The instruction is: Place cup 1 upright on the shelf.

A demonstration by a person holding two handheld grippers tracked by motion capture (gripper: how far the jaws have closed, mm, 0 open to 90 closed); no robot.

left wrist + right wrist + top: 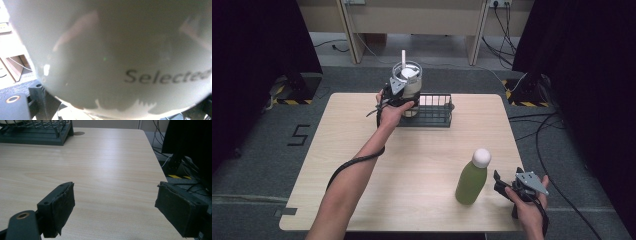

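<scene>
The left gripper view reads "Selected" in dark slanted letters on the pale side of a bottle (112, 62); the word runs off the picture's right edge, so any further letters cannot be told. In the high view, a black "5" (299, 135) is marked on the grey floor (257, 165), off the desk's left edge.
</scene>
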